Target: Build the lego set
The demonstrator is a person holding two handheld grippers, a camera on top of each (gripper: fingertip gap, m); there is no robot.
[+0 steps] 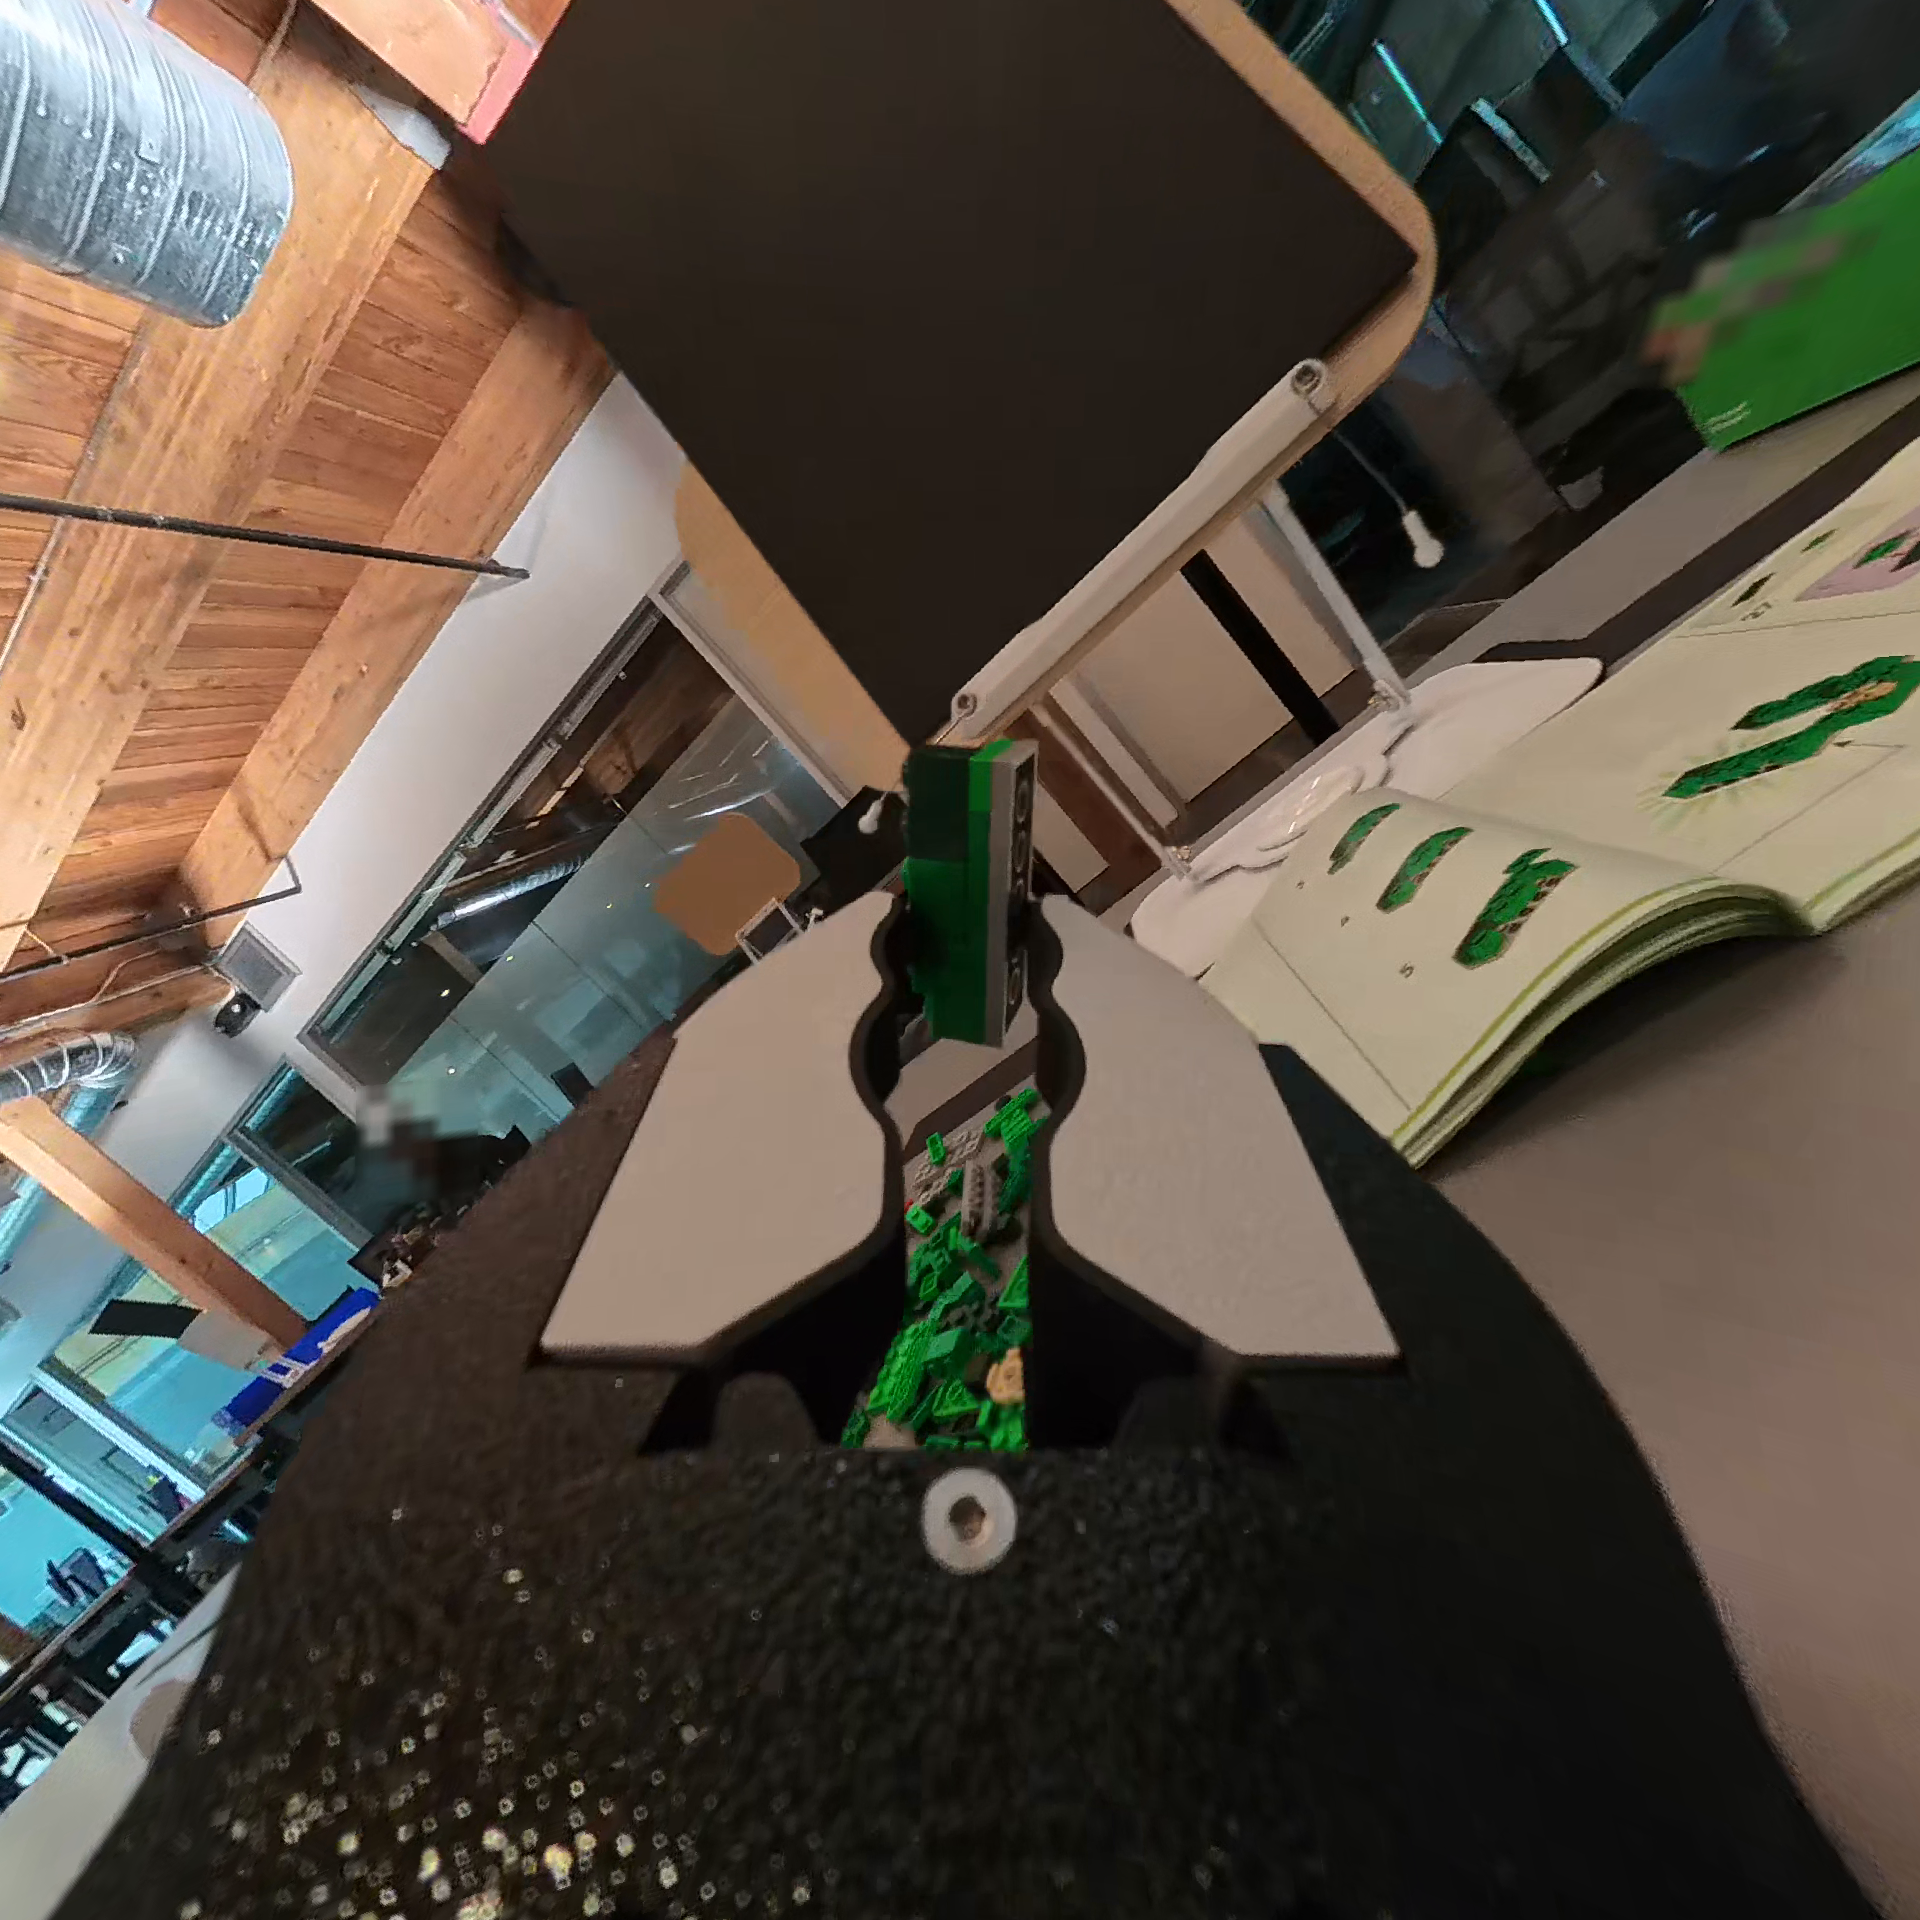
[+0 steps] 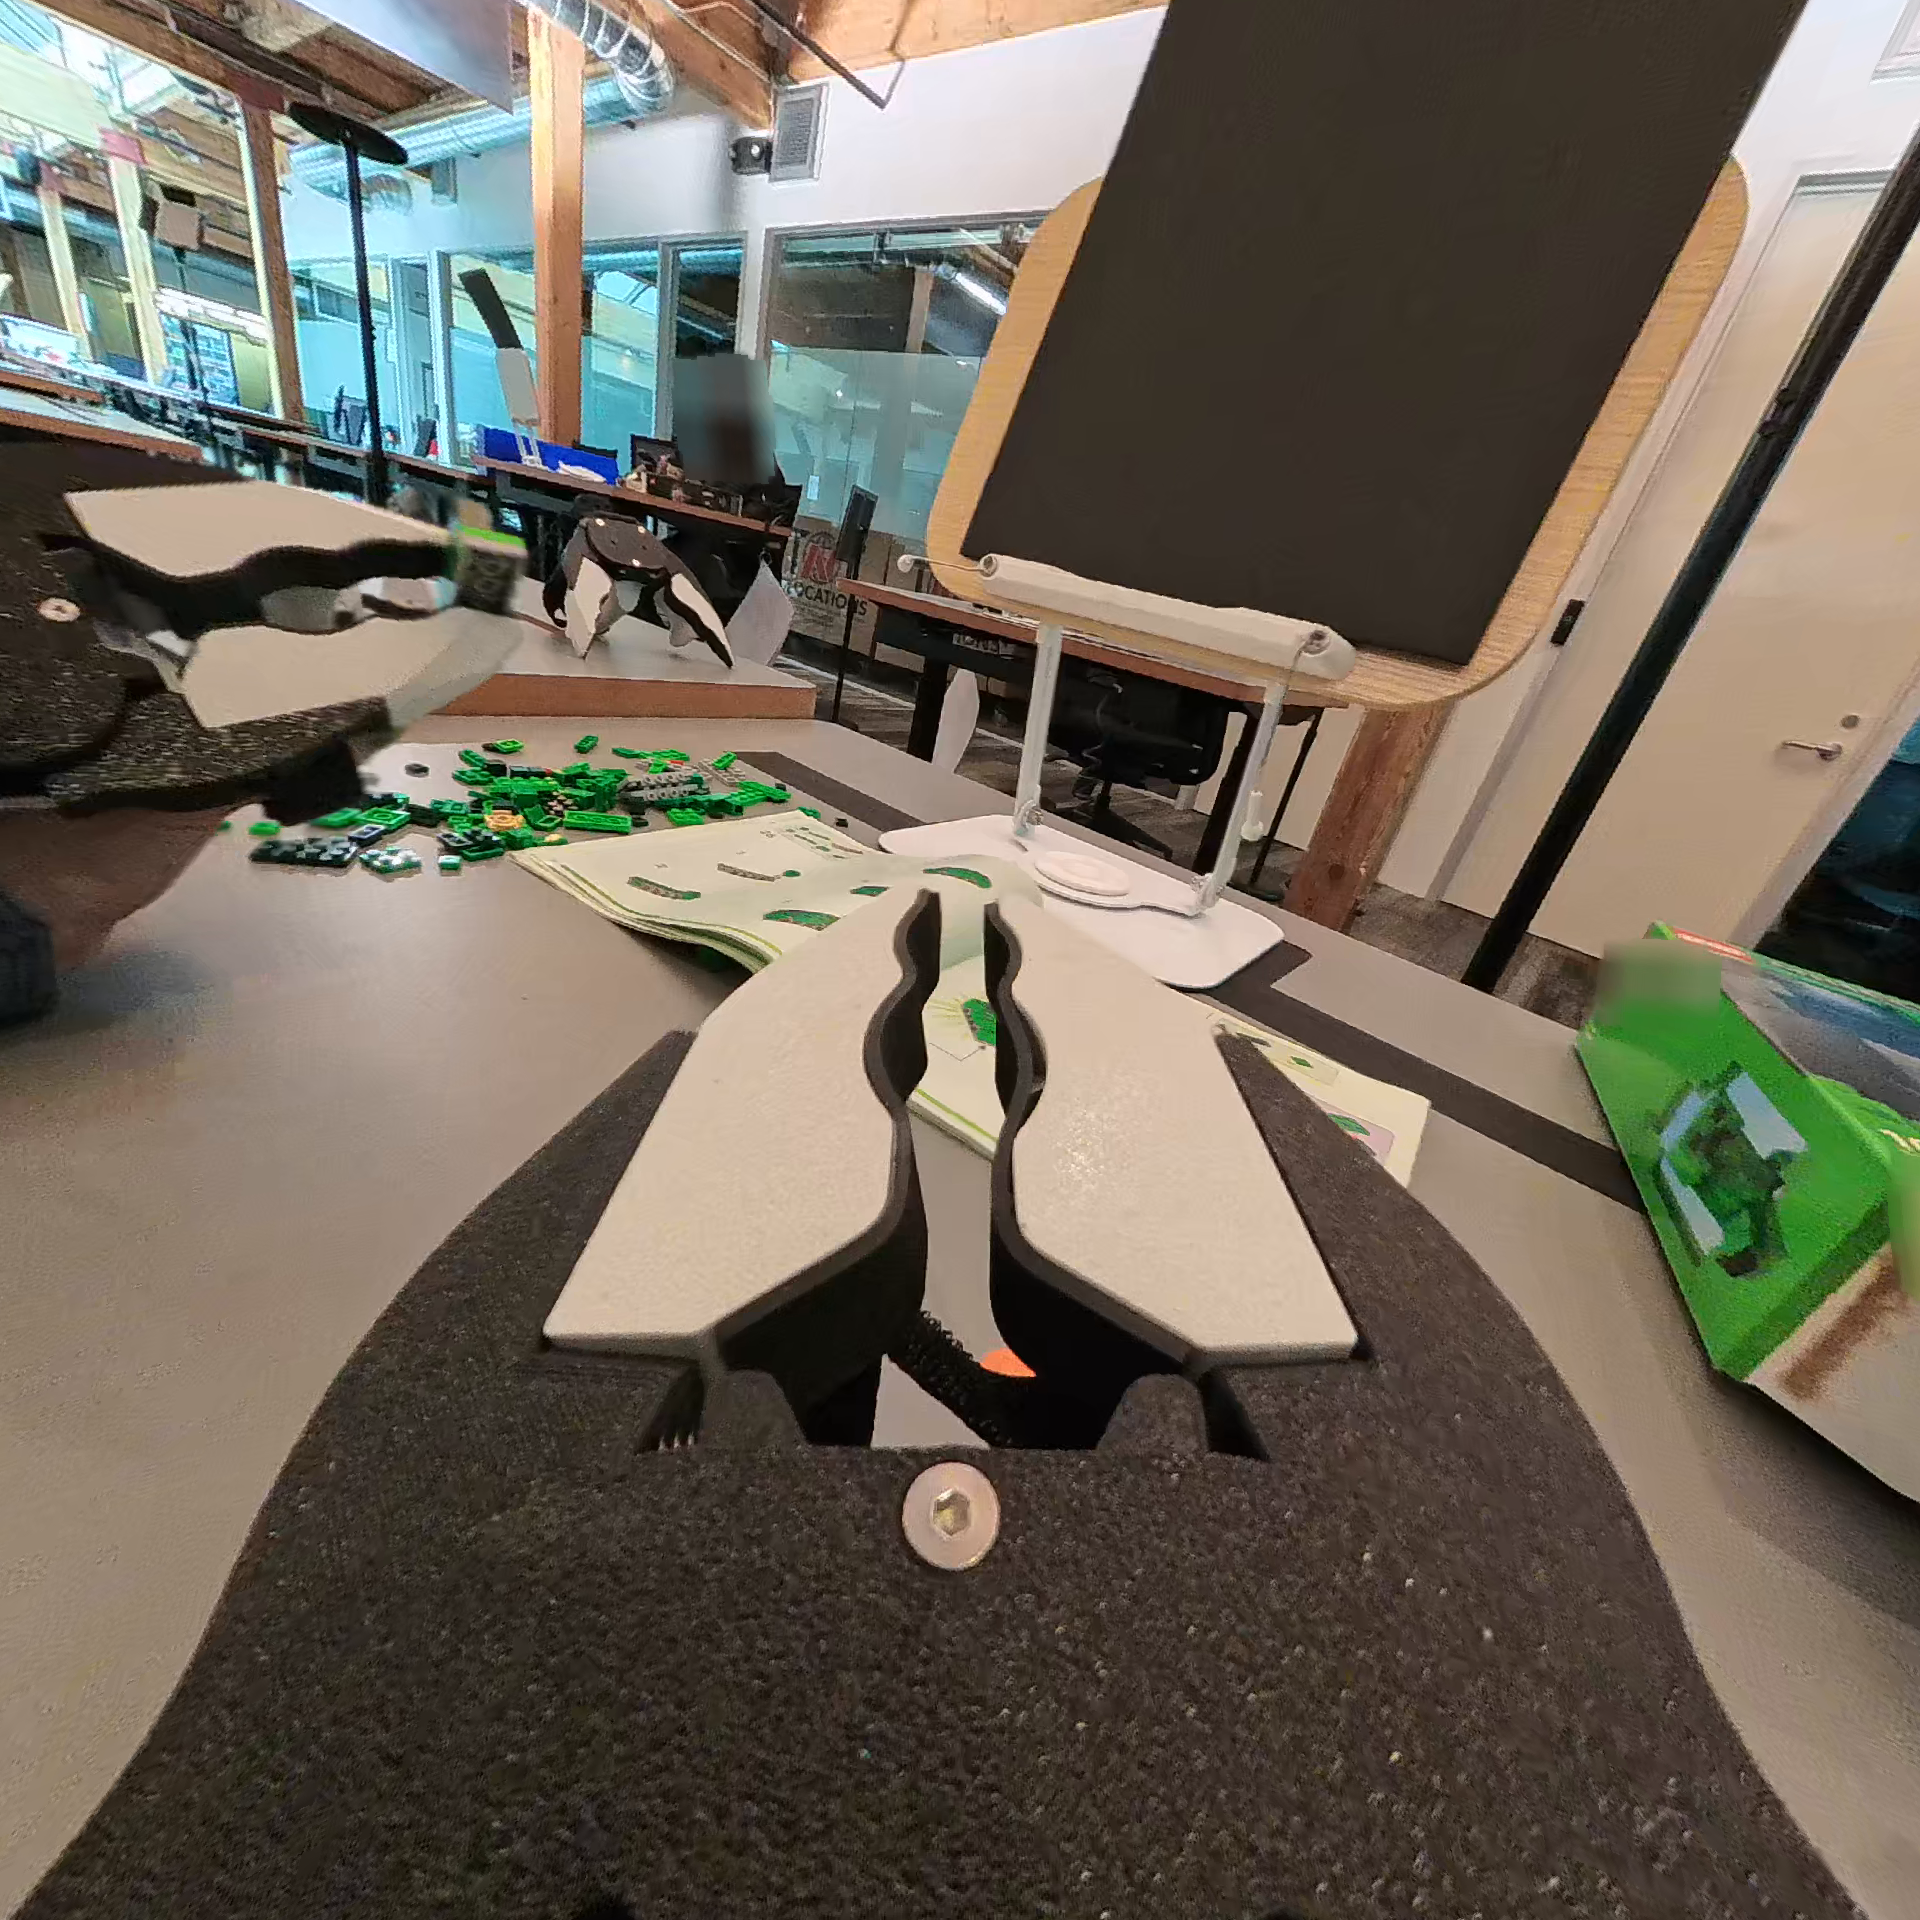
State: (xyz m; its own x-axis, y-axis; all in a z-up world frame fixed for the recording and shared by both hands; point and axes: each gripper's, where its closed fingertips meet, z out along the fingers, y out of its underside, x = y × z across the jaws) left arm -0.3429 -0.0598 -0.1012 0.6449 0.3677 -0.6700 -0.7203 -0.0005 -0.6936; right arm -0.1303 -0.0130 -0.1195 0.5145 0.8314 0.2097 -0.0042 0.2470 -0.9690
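Observation:
My left gripper (image 1: pixel 966 914) is shut on a small green and grey lego assembly (image 1: pixel 971 883) and holds it up in the air, clear of the table. It also shows in the right wrist view (image 2: pixel 457 582) at the far left, with the assembly (image 2: pixel 488 571) at its tips. A pile of loose green and grey bricks (image 2: pixel 540 800) lies on the grey table (image 2: pixel 312 1143) below it. My right gripper (image 2: pixel 961 914) hangs over the open instruction booklet (image 2: pixel 748 883); its jaws are almost together with nothing between them.
A green lego box (image 2: pixel 1766 1174) lies at the table's right edge. A white stand (image 2: pixel 1143 914) holding a dark board (image 2: pixel 1351 312) stands behind the booklet. A spare gripper (image 2: pixel 634 603) rests on a far table. A person sits in the background. The grippers' ends are close to 20 cm from one another.

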